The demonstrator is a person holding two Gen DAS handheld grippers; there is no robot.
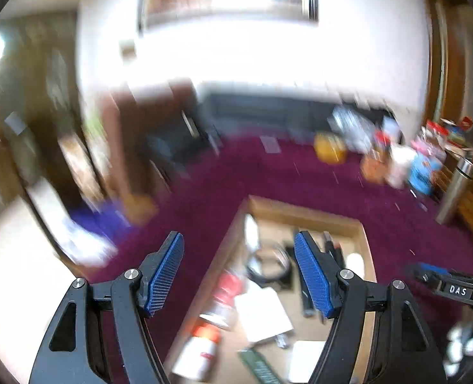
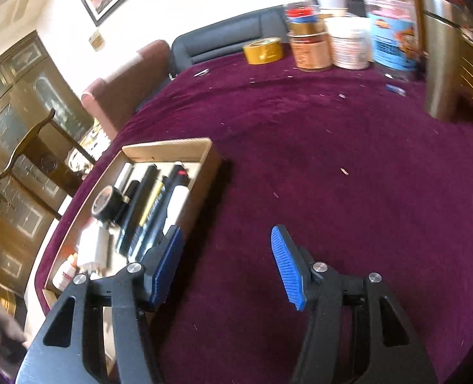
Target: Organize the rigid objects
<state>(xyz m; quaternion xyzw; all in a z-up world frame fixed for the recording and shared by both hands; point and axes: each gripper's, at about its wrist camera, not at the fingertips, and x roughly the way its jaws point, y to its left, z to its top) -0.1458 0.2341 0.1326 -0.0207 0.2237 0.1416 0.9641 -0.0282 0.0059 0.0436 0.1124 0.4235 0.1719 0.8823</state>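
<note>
A shallow cardboard box (image 2: 204,160) sits on the purple tablecloth, filled with markers, a black tape roll (image 2: 107,206), white items and small bottles. In the left wrist view the same box (image 1: 303,216) lies below my left gripper (image 1: 239,272), which hovers open over its left side with nothing between the blue pads. My right gripper (image 2: 227,265) is open and empty over bare cloth, just right of the box; its left finger overlaps the box's near corner. The right gripper's tip (image 1: 428,270) shows at the right edge of the left wrist view.
Tins, tubs and a yellow tape roll (image 2: 263,51) crowd the table's far right, beside a steel flask (image 2: 441,64). A dark sofa (image 2: 230,36), a padded chair (image 2: 121,89) and a wooden chair (image 2: 35,147) stand beyond the left edge. The left wrist view is motion-blurred.
</note>
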